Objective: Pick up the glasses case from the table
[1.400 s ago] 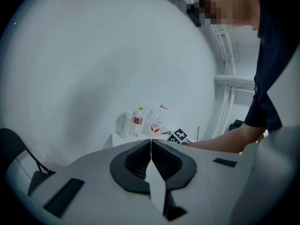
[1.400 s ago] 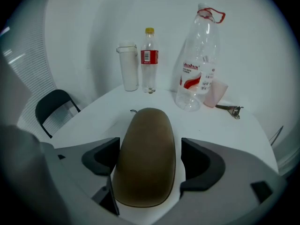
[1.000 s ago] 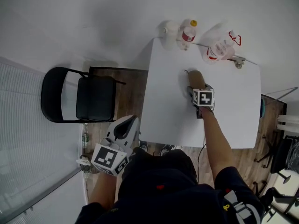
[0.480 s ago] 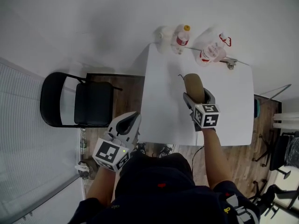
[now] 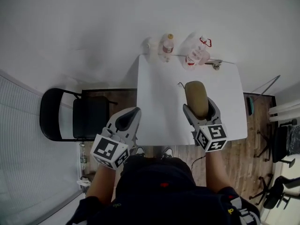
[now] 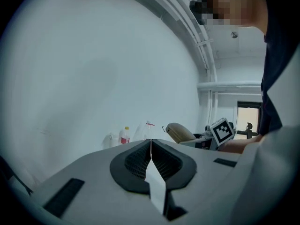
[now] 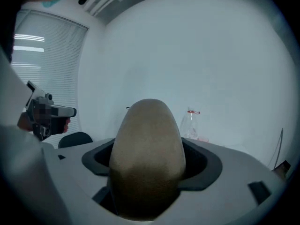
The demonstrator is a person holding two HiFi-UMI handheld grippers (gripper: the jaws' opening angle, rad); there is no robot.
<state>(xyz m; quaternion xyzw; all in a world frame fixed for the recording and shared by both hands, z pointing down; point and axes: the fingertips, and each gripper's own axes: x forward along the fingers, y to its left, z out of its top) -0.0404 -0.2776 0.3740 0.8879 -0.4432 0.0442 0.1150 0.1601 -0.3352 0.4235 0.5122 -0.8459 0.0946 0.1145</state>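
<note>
Notably, jaws of the right gripper point(image 5: 200, 109) were clamped on the tan glasses case point(image 5: 196, 95) over the table point(image 5: 159, 107); those of the left gripper point(image 5: 132, 112) were pressed together, empty.

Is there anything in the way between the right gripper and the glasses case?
No, nothing is in the way. The right gripper is shut on the glasses case. The bottle stands away at the table's far edge.
</note>
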